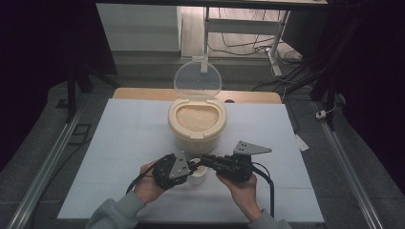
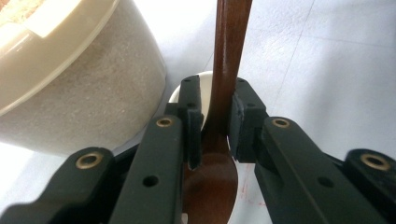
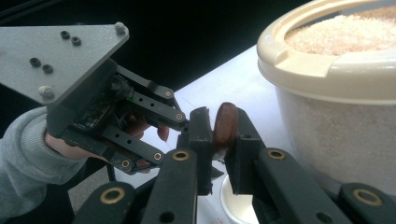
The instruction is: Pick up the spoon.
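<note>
We see both grippers meeting at the near middle of the white table [image 1: 119,143], over a small white cup [image 1: 197,175] that sits at six o'clock from the big cream tub of rice [image 1: 197,125]. The tub's clear lid [image 1: 197,80] stands open at its twelve o'clock side.

The task's thing is a brown wooden spoon [image 2: 223,116], and it is held between the two grippers just above the cup. In the left gripper view, the left gripper [image 2: 215,122] has its jaws nearly closed on the spoon's neck, where the handle widens into the bowl; the bowl lies toward six o'clock in that view and the handle runs off toward twelve. The cup rim peeps out behind the jaws, and the tub fills the ten o'clock corner.

In the right gripper view, the right gripper [image 3: 219,140] has its jaws pressed narrowly on the rounded end of the spoon's handle [image 3: 224,125]. The left gripper sits at nine o'clock there, held by a hand in a grey sleeve [image 3: 28,154], and the tub stands at two o'clock.

From the high view, the left gripper [image 1: 188,167] and right gripper [image 1: 205,160] almost touch tip to tip.
</note>
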`<state>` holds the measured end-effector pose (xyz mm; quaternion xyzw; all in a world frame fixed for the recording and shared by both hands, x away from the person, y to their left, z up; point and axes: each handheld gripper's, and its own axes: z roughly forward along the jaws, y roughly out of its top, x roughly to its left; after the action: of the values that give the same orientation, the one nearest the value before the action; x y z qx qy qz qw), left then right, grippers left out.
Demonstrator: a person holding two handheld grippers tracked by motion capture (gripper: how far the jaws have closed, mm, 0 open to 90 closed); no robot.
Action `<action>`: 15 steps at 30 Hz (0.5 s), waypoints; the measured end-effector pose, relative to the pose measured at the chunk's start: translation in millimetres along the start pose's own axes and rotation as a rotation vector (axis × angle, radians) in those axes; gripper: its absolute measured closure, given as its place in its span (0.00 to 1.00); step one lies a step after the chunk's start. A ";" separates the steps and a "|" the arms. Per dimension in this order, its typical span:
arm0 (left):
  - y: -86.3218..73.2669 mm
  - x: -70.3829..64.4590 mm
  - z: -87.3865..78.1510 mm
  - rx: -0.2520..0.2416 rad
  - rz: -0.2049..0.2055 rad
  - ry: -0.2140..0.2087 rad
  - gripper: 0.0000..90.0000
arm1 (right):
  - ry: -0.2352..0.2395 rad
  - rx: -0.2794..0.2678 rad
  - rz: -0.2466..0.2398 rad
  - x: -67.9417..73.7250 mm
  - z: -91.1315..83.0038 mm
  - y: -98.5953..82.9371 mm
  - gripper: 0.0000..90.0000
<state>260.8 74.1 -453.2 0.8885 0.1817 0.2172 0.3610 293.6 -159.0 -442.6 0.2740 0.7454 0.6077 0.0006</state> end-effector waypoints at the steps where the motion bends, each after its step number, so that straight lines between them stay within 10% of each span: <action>1: 0.0 0.3 -0.6 -0.005 -0.004 -0.004 0.84 | 0.000 0.000 0.000 0.0 0.0 0.0 0.91; 15: -21.4 20.0 -21.8 -0.095 -0.170 -0.020 0.44 | -0.009 -0.068 -0.011 -7.2 -16.1 6.5 0.91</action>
<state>262.8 110.3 -449.4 0.8538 0.2423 0.1855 0.4217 297.0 -175.9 -434.9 0.2725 0.7257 0.6316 0.0164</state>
